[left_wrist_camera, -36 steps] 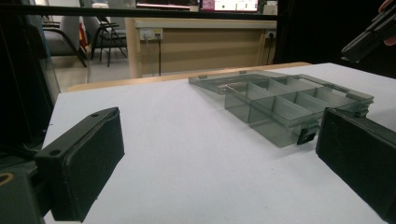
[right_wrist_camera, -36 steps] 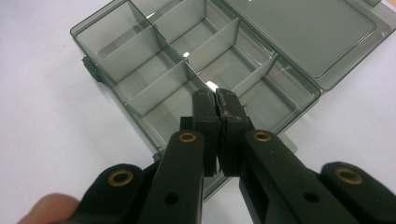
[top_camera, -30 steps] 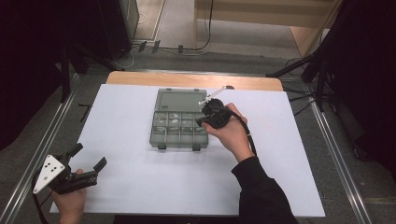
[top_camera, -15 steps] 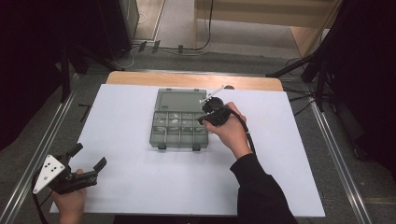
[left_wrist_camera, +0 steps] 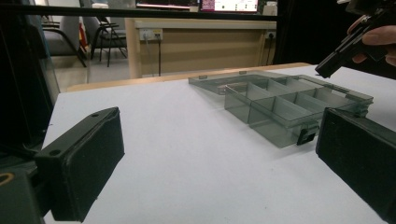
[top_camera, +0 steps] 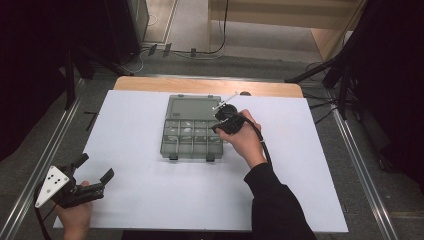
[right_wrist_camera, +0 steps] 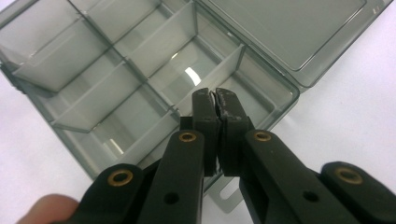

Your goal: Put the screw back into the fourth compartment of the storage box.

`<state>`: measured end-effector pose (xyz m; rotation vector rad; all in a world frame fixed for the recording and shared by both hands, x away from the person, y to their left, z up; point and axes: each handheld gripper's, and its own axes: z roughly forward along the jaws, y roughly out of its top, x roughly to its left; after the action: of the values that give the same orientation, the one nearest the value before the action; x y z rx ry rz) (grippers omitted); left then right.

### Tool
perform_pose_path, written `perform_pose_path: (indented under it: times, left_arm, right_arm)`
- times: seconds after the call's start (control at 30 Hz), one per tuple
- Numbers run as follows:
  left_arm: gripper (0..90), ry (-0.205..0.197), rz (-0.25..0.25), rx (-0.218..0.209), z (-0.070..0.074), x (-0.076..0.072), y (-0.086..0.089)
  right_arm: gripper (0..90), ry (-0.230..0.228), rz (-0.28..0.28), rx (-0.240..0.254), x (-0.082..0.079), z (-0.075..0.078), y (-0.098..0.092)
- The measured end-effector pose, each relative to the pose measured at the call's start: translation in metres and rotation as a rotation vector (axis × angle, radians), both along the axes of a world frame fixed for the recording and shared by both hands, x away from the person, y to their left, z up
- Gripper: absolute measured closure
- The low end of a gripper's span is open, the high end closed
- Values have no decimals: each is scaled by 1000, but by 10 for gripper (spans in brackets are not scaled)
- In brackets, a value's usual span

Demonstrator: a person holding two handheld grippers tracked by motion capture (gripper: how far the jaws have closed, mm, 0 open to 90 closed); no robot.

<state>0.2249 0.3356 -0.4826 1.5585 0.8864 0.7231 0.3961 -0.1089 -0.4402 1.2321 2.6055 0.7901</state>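
A smoky clear organizer box [top_camera: 170, 145] lies open at the table's middle, its lid [top_camera: 192, 106] folded flat on the far side. Its divided compartments [right_wrist_camera: 107, 93] look empty. My right gripper [top_camera: 220, 123] hovers over the box's right end, pointing down into a compartment next to the lid hinge. Its jaws [right_wrist_camera: 215, 95] are pressed together, and I make out nothing between them. My left gripper [top_camera: 95, 167] rests low near the table's front left corner with its jaws wide open and nothing between them [left_wrist_camera: 219, 154]. From there I see the box [left_wrist_camera: 289, 112] and the right gripper [left_wrist_camera: 337, 59] above it.
White sheet covers the table [top_camera: 150, 200], with a wooden edge [top_camera: 210, 86] at the back. Metal rails [top_camera: 360, 165] run along both sides. Cables and stand legs lie on the floor beyond. A cable trails from the right gripper along the sleeve [top_camera: 280, 210].
The right gripper has sunk a little toward the box's right compartments, still shut. The left gripper and the box have stayed where they were.
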Motion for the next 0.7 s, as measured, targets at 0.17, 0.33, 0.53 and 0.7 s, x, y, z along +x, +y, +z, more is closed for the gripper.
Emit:
perform_pose_path:
  times: [0.17,0.33,0.53,0.7]
  left_arm:
    - [11,-1,0,-1,0,0,0]
    - [12,1,1,-4,0,0,0]
    - [12,0,-2,-5,0,0,1]
    - [12,1,-1,-5,0,0,1]
  right_arm:
    - [898,-1,-7,-13,3,-6,1]
    - [898,0,-18,-19,7,-12,2]
    - [897,9,-18,-29,10,-20,5]
    - [897,10,-19,-36,12,-26,7]
